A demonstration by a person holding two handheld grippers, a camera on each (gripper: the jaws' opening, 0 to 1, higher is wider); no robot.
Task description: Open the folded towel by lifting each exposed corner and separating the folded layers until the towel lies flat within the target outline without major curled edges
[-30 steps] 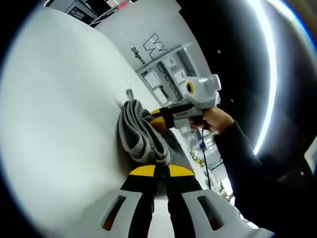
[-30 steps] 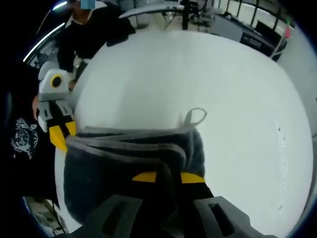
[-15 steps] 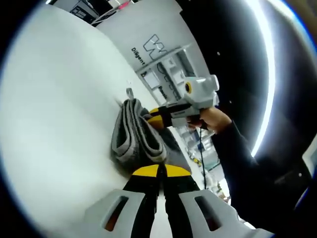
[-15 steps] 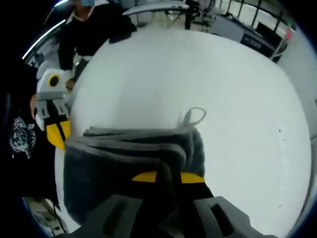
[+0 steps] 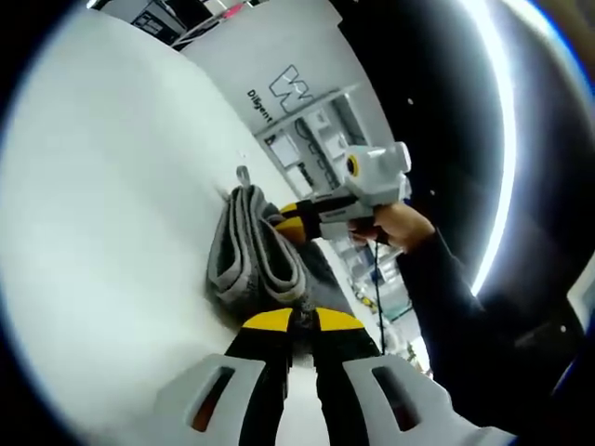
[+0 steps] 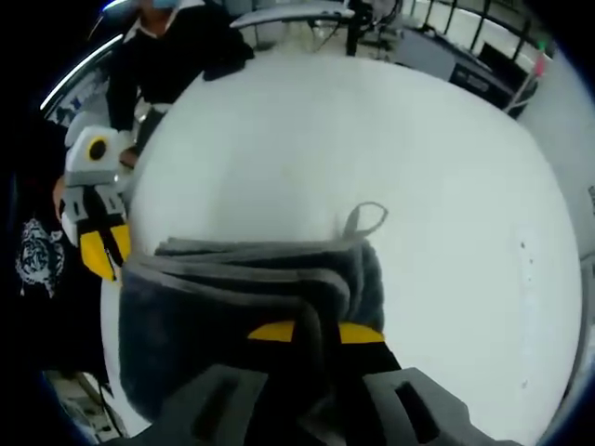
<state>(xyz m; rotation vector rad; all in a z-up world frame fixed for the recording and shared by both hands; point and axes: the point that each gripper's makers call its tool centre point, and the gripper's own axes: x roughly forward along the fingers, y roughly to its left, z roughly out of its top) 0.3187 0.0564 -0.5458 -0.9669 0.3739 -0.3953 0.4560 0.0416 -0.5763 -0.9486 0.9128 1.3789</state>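
My table (image 6: 446, 158) is a plain white top. On it lies a folded grey towel (image 6: 260, 288), stacked in several layers, its small hanging loop (image 6: 364, 219) flat on the white at about 1 o'clock. In the left gripper view the towel (image 5: 246, 255) rests on the same table (image 5: 102, 214).

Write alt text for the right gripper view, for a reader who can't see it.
A folded grey towel lies on a white table, with the right hand-held gripper closed on its near edge. The left hand-held gripper holds the towel's left end, and a small hanging loop sticks out at the far edge.
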